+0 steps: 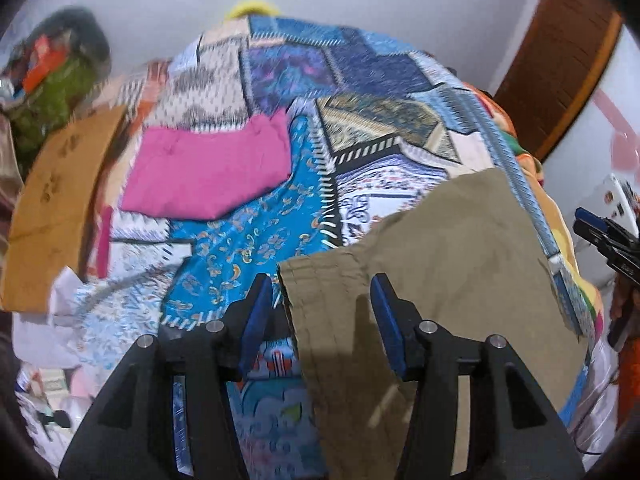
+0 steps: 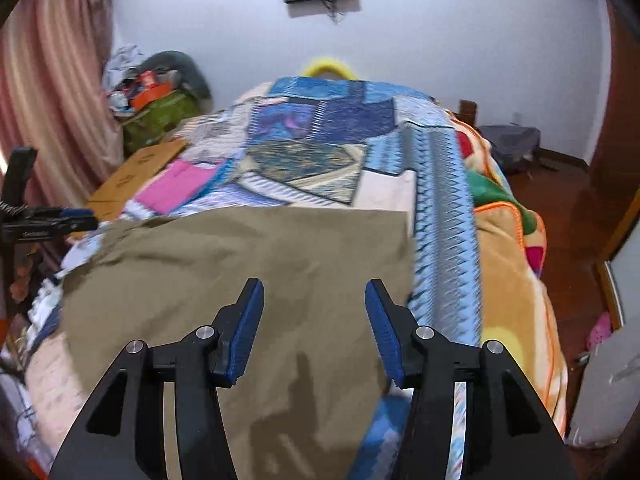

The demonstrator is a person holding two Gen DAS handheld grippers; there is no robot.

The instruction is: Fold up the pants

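Patchwork quilt (image 2: 304, 148) covers the bed, and the khaki pants (image 2: 240, 264) lie spread flat across its near end, laid out, I judge, so the cloth can be folded cleanly. A folded pink garment (image 1: 208, 172) sits further up the quilt, well apart from them, probably set aside as done. My left claw (image 1: 316, 312) hangs tilted down over the pants' stitched hem at their left edge, its jaws about half open with nothing clamped between them. My right claw (image 2: 314, 320) hovers over the middle of the fabric, angled downward too, jaws likewise parted and gripping nothing.
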